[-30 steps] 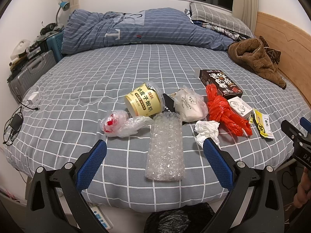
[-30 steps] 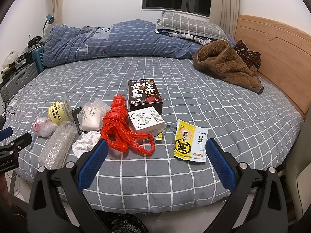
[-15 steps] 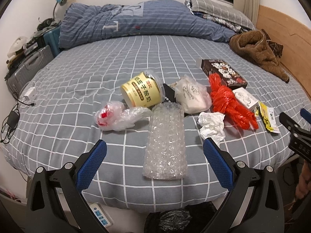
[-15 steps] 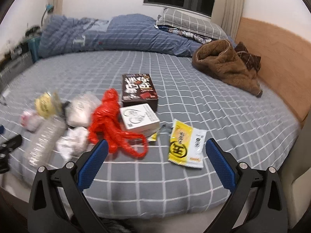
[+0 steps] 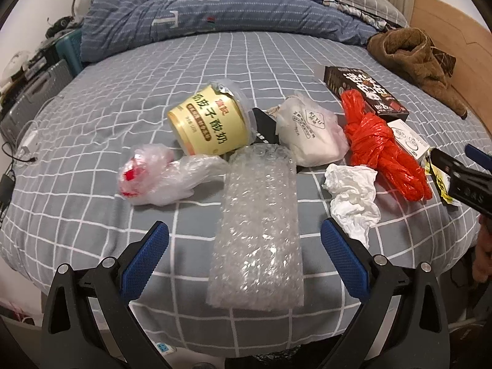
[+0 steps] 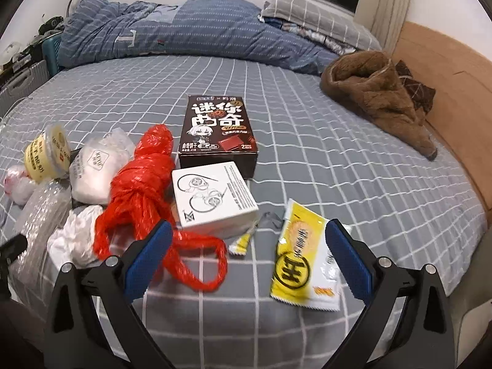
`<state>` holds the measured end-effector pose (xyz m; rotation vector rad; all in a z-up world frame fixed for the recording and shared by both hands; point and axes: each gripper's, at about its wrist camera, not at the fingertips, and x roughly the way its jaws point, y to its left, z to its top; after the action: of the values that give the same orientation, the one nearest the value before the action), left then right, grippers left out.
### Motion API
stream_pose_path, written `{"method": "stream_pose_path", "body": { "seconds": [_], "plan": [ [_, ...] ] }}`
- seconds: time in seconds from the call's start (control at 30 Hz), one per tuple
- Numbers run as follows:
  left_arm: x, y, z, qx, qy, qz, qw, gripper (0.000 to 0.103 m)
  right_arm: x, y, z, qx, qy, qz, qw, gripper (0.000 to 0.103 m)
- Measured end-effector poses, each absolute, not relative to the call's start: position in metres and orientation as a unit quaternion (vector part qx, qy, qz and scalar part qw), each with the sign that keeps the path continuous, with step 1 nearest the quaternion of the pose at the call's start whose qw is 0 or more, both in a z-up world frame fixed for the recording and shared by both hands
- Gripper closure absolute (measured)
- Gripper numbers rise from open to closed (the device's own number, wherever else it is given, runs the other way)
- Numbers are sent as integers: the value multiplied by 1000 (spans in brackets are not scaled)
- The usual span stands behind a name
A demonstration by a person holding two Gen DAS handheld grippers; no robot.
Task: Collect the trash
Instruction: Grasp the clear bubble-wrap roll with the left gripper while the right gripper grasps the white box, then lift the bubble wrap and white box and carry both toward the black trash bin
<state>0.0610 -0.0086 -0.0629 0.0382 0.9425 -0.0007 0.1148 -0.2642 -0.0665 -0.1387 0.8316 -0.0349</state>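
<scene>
Red bag (image 6: 138, 184), grey checked bedsheet (image 6: 307, 153)

Bubble wrap (image 5: 256, 233): we see a clear roll lying lengthwise at the near edge of the bed.
Yogurt tub (image 5: 212, 124): yellow, tipped on its side, just beyond the roll.
Clear bag (image 5: 160, 173): crumpled, red inside, left of the roll.
White pouch (image 5: 310, 133): puffy, printed, right of the tub.
Tissue (image 5: 353, 198): white, crumpled, near right of the roll.
Red bag (image 6: 138, 181): knotted plastic, loop handles trailing nearward.
Dark box (image 6: 216, 133): lying flat, farthest back.
White box (image 6: 213, 198): flat, just nearer than the dark one.
Yellow sachet (image 6: 303, 255): flat, far right.
</scene>
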Motion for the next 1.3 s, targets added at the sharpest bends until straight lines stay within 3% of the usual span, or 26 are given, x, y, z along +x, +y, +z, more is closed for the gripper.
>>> {"method": "stream_pose_path", "body": {
  "seconds": [0.23, 0.43, 0.6, 0.8, 1.3],
  "plan": [
    [73, -14, -81, 26, 479, -7, 877, 14, 137, -251, -83, -73, 419, 1, 905, 12],
    [76, -16, -91, 23, 499, -24, 866, 29, 151, -249, -91, -57, 436, 11, 898, 18],
    [76, -19, -96, 29, 506, -27, 862, 47, 157, -249, -100, -50, 449, 12, 892, 28],
    [76, -18, -91, 25, 498, -34, 866, 68, 157, -255, -99, -31, 450, 13, 892, 30],
    [65, -20, -62, 16, 460, -53, 886, 72, 141, -262, -66, -32, 399, -12, 916, 31]
  ]
}}
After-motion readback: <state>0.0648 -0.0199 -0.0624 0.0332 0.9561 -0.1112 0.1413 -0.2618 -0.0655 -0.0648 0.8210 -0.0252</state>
